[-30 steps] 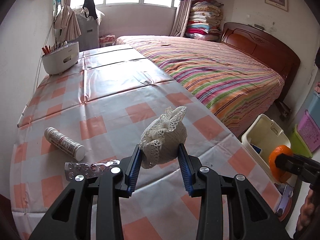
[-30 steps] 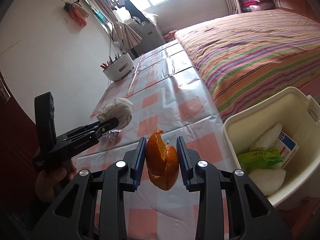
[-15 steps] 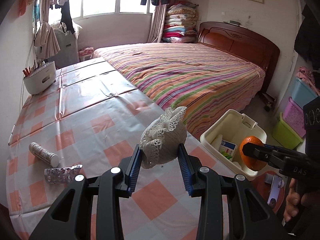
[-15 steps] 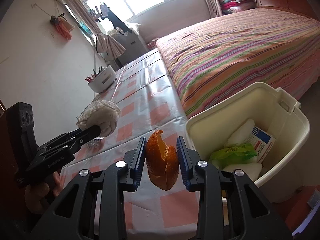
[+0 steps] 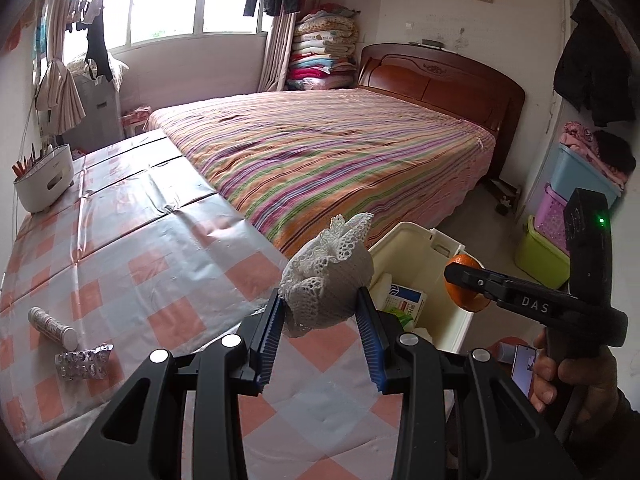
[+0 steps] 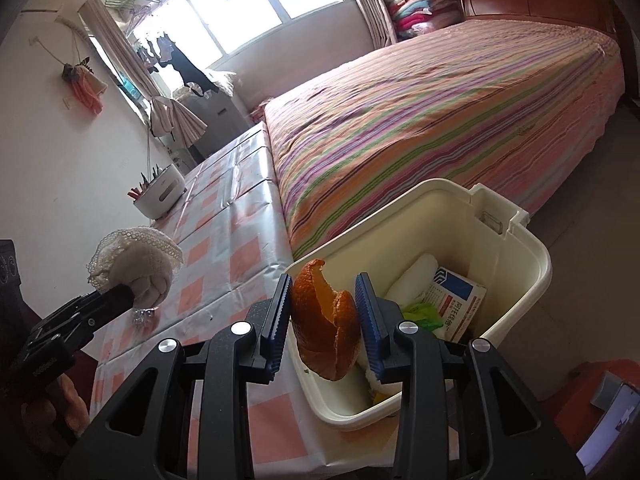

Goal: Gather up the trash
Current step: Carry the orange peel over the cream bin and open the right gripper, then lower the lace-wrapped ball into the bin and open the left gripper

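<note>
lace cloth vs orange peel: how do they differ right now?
The lace cloth is white, soft and bunched; the orange peel is orange and curled. The left gripper carries the cloth over the table edge; the right gripper hangs the peel over the bin. Both are clamped between jaws.

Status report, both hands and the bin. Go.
Left hand-held gripper shut on lace cloth, above table edge. Right hand-held gripper shut on orange peel, over cream bin. Bin mouth unobstructed.
</note>
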`<state>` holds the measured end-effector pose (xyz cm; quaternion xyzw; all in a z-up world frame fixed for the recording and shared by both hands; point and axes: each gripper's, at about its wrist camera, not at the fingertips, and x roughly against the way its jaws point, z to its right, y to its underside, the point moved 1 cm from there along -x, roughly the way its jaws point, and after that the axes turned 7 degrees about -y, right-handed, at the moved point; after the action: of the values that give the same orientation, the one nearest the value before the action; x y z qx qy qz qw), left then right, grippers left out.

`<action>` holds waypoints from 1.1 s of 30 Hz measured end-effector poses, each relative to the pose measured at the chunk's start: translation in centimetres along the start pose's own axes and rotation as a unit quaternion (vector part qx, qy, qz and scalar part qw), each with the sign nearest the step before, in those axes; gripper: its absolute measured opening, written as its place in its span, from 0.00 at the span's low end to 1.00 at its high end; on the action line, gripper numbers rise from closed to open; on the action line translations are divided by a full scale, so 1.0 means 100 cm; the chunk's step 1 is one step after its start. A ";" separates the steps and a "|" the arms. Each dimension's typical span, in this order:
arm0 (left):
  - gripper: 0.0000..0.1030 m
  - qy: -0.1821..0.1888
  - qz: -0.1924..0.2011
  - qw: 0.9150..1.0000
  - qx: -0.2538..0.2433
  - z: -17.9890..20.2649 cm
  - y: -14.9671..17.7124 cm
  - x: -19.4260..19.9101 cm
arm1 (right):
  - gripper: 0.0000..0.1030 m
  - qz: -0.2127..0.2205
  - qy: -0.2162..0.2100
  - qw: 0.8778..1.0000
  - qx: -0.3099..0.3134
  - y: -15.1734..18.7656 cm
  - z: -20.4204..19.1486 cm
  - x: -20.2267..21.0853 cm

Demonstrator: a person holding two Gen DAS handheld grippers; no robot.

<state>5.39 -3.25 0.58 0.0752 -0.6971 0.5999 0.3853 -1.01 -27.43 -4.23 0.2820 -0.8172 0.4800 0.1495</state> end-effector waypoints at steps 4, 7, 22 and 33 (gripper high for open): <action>0.35 0.015 -0.003 1.000 -0.004 0.011 -0.006 -0.003 | 0.75 0.006 -0.006 1.000 -0.009 -0.003 0.006 -0.002; 0.35 0.020 -0.005 1.000 -0.008 0.018 -0.010 -0.006 | 0.75 0.020 -0.014 1.000 -0.011 -0.009 0.007 0.001; 0.36 0.076 -0.036 0.996 -0.030 0.074 -0.023 -0.043 | 0.80 0.088 -0.019 0.993 -0.072 -0.012 0.052 0.049; 0.71 0.091 -0.017 0.996 -0.003 0.095 -0.032 -0.044 | 0.80 0.115 -0.012 0.989 -0.087 -0.012 0.067 0.076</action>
<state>6.00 -14.19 0.43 0.0314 -0.6596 0.5955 0.4575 -6.19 -36.17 -2.77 0.1774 -0.8846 0.4176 0.1076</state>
